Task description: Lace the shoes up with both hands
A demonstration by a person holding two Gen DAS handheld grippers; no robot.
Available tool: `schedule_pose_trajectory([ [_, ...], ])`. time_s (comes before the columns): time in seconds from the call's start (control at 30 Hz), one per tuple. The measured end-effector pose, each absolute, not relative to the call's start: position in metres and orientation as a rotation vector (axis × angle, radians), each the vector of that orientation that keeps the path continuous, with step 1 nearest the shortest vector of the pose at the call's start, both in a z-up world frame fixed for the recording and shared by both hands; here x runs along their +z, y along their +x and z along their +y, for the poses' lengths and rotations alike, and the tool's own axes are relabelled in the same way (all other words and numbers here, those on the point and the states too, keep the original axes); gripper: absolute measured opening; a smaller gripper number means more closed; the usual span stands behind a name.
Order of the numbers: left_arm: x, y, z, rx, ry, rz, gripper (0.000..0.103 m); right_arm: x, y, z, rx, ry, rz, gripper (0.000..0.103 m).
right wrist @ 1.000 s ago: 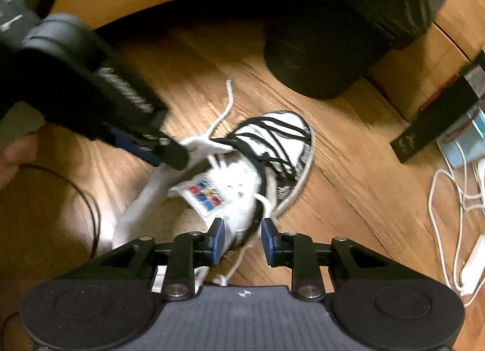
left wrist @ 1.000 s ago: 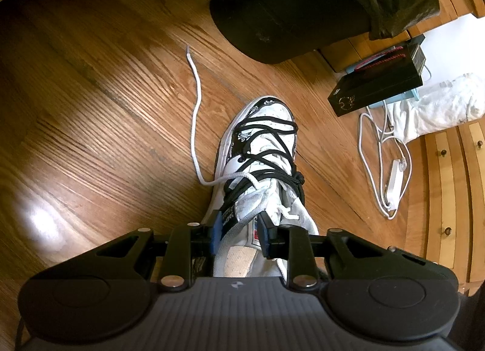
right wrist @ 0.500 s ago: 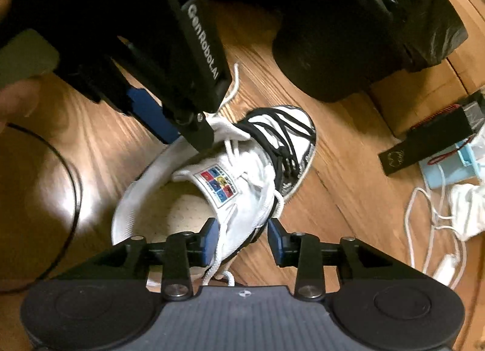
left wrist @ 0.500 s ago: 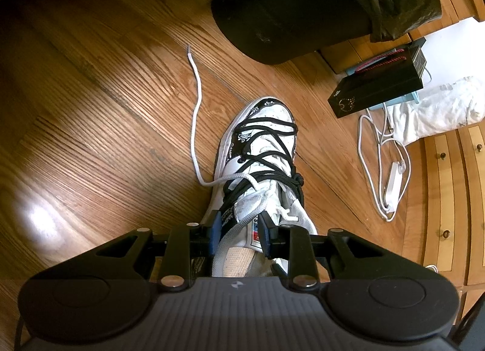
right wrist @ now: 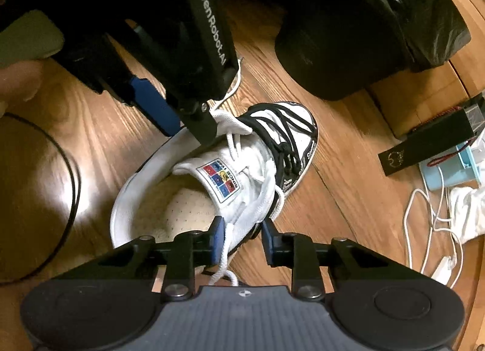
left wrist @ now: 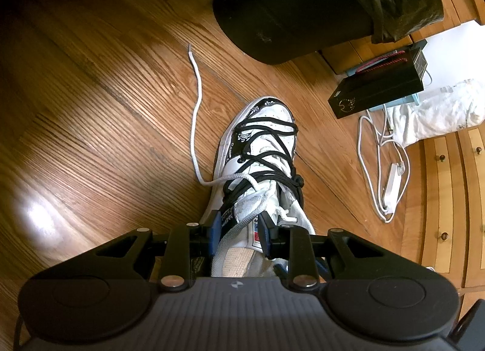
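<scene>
Shoe (left wrist: 266,138) collar between left tongs (left wrist: 238,228), seemingly unclamped, bare floor (left wrist: 91,108) leftward

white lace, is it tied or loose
Loose: the white lace trails untied across the wooden floor left of the shoe, its tip lying free.

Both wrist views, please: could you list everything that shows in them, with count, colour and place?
shoe: one, white with black trim, on the floor, centre.
black lace: one, threaded over the forefoot.
white lace: one, loose end trailing on the floor left of the shoe.
floor: wooden, brown.
bin with bag: one, black, beyond the toe.
black box: one, right of the shoe.
white cable: one, coiled at right.
left gripper: fingers astride the collar.
right gripper: fingers astride the collar's edge.
hand: part, at the right view's left edge.
</scene>
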State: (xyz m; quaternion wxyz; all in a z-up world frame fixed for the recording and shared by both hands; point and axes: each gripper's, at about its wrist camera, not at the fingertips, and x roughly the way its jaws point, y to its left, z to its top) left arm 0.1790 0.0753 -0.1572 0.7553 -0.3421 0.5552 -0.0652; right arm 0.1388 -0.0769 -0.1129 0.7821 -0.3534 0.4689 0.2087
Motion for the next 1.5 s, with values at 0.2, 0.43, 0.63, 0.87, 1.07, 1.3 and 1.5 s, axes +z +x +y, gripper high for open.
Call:
schedule_pose_trajectory([
  [0.2, -0.157, 0.179, 0.075, -0.145, -0.743, 1.211, 0.029, -0.103, 0.133, -0.085, 0.529, -0.766, 0.999, 0.011],
  [0.43, -0.154, 0.178, 0.075, -0.149, -0.744, 1.205, 0.029, -0.096, 0.126, -0.085, 0.594, -0.806, 0.951, 0.006],
  [0.63, -0.111, 0.166, 0.068, -0.263, -0.704, 1.085, 0.034, -0.082, 0.127, -0.083, 0.628, -0.82, 0.858, 0.006],
  [0.87, -0.133, 0.162, 0.076, -0.239, -0.889, 1.125, 0.035, -0.077, 0.138, -0.09, 0.614, -0.755, 0.849, 0.006],
  [1.07, -0.111, 0.162, 0.054, -0.364, -0.697, 1.034, 0.035, -0.073, 0.14, -0.092, 0.617, -0.751, 0.835, 0.006],
  [1.3, -0.104, 0.159, 0.05, -0.383, -0.704, 1.008, 0.035, -0.068, 0.137, -0.095, 0.622, -0.745, 0.818, 0.006],
  [1.5, -0.105, 0.158, 0.048, -0.391, -0.716, 1.003, 0.035, -0.065, 0.138, -0.094, 0.629, -0.737, 0.803, 0.005],
])
